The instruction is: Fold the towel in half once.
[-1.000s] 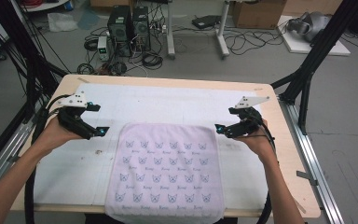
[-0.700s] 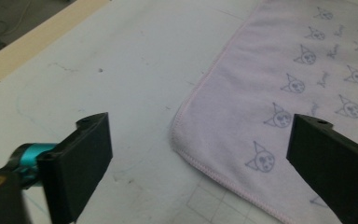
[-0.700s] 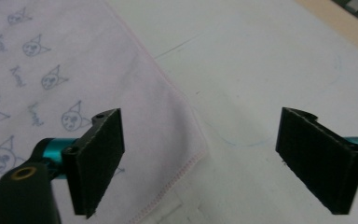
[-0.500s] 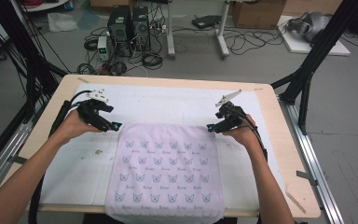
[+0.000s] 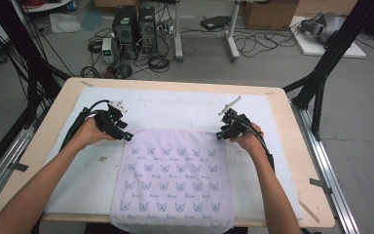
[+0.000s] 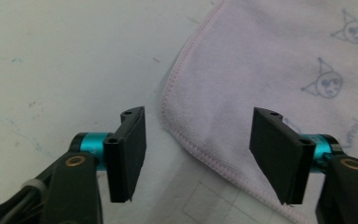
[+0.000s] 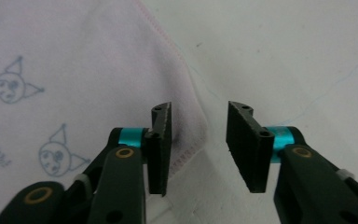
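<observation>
Both grippers have dropped onto the far corners of the pink towel. The left gripper fingers have been closing, half open, with the hem between them; the right gripper fingers are narrower, straddling its corner, neither pinching yet. A grab looks imminent.

Pale wooden rectangular worktop sitting on grey concrete floor, white mat covering its top. Black metal frame struts slanting at both sides. Two black computer towers standing behind, black cables tangling across floor. Brown cardboard box resting near white table legs. Even indoor light falling.
</observation>
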The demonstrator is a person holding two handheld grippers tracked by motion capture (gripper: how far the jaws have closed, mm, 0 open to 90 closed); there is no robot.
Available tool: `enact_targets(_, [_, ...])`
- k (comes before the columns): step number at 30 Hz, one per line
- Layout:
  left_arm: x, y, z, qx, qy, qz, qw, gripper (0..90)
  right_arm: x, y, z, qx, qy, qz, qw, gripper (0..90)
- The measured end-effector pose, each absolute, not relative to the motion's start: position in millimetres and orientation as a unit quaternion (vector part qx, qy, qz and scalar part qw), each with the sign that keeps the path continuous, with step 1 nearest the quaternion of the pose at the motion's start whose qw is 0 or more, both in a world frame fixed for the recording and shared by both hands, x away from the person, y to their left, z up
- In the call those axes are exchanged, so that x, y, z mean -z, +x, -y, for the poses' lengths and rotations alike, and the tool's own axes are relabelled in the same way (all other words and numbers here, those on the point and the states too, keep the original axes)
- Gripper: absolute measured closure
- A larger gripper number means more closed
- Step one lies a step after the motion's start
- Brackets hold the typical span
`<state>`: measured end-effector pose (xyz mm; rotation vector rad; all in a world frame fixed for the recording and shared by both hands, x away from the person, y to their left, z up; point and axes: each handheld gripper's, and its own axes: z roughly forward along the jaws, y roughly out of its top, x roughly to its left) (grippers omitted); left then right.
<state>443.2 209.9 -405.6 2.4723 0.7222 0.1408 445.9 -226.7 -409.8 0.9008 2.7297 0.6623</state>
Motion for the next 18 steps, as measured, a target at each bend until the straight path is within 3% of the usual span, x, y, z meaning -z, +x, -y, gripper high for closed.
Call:
enact_targets(6, [410, 444, -205, -0.049, 0.921, -0.277, 0.268, 46.8, 413, 447, 222, -0.214, 0.290, -0.929, 0.084, 82.3])
enact_targets(14, [414, 448, -198, -0.053, 0.922, -0.291, 0.251, 57.2, 410, 445, 223, -0.220, 0.274, -0.932, 0.086, 85.4])
enact_targets(18, [416, 448, -194, -0.051, 0.923, -0.300, 0.237, 72.5, 406, 443, 224, -0.229, 0.270, -0.931, 0.086, 85.5])
